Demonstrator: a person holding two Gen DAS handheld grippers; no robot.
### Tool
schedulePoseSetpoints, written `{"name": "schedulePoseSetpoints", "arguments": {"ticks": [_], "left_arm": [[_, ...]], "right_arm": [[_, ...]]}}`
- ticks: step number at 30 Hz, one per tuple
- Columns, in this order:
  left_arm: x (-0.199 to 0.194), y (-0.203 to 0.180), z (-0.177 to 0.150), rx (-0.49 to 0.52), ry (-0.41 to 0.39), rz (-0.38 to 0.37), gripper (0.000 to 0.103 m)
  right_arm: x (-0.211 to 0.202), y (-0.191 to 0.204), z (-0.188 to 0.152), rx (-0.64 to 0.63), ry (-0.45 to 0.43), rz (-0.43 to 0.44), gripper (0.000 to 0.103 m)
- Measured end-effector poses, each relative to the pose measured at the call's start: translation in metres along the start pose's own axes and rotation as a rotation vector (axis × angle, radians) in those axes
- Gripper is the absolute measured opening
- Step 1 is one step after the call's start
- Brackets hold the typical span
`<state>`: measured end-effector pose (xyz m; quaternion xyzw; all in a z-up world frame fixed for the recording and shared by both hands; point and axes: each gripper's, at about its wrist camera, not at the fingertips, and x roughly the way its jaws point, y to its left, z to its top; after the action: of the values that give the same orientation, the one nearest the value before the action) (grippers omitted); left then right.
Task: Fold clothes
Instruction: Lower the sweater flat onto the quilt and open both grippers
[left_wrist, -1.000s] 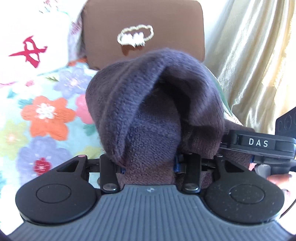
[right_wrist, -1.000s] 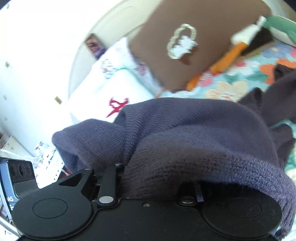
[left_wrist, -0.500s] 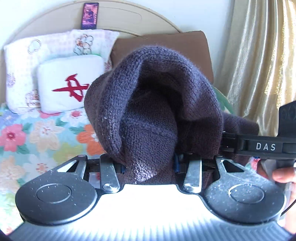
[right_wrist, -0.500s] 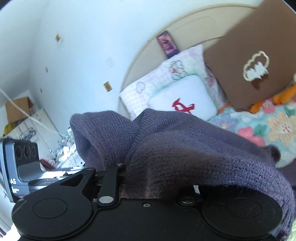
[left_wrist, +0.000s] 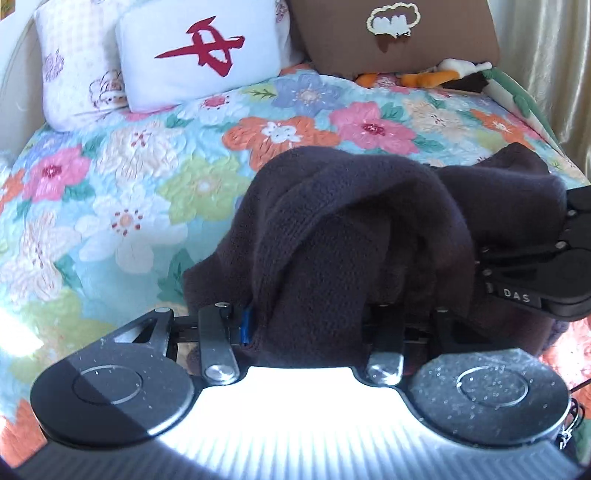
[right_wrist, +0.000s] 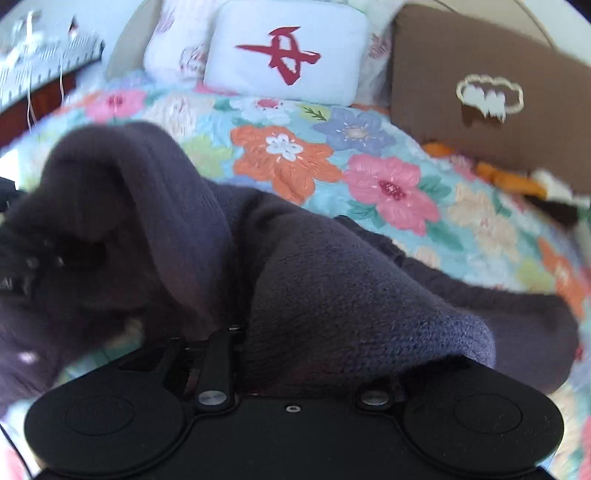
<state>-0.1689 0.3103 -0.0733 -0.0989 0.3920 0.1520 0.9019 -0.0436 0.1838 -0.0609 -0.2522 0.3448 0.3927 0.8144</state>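
Dark purple knit sweater (left_wrist: 351, 236), bunched and draped over both my grippers, hanging just above the floral quilt (left_wrist: 122, 192). All places below are read from the sweater.

Left gripper (left_wrist: 314, 317): knit packed between the fingers, the fabric rising from the jaws in a thick fold and spilling over them. Jaws part-way apart, gripping that bunch of wool; fingertips buried in cloth, not visible.

Right gripper (right_wrist: 295, 354): same story. A heavy fold of the sweater lies across the jaws and covers the fingers on the right side. Jaws narrow, closed on the knit. From the left wrist view, the right gripper shows at the sweater's right edge, touching the cloth.

Beyond the sweater, at the far end of the quilt: a white pillow with a red mark (left_wrist: 199, 51), propped against a pale flowered pillow (left_wrist: 70, 66). To the right of these, a brown cushion (left_wrist: 399, 37) bearing a cream outline shape. Just below the cushion, orange and white soft items (left_wrist: 428, 75), unclear what they are. Far right of the sweater, gold curtain (left_wrist: 554, 55).
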Motion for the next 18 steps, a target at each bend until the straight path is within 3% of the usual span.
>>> {"name": "schedulePoseSetpoints", "arguments": {"ticks": [6,11,14,18], "left_arm": [[-0.004,0.029,-0.012,-0.057,-0.021,-0.045,0.047],[-0.017,0.045,-0.013,-0.105,-0.023,-0.135,0.050],[-0.020,0.046,-0.018,-0.097,-0.021,-0.143,0.055],[-0.019,0.040,-0.025,-0.078,-0.006,-0.137,0.057]], "right_arm": [[-0.007,-0.030,-0.001,0.185,-0.050,0.049,0.027],[-0.029,-0.036,0.004,0.122,-0.166,-0.147,0.028],[-0.021,-0.053,0.004,0.197,-0.138,-0.102,0.032],[0.002,-0.071,-0.014,0.332,-0.036,-0.039,0.038]]}}
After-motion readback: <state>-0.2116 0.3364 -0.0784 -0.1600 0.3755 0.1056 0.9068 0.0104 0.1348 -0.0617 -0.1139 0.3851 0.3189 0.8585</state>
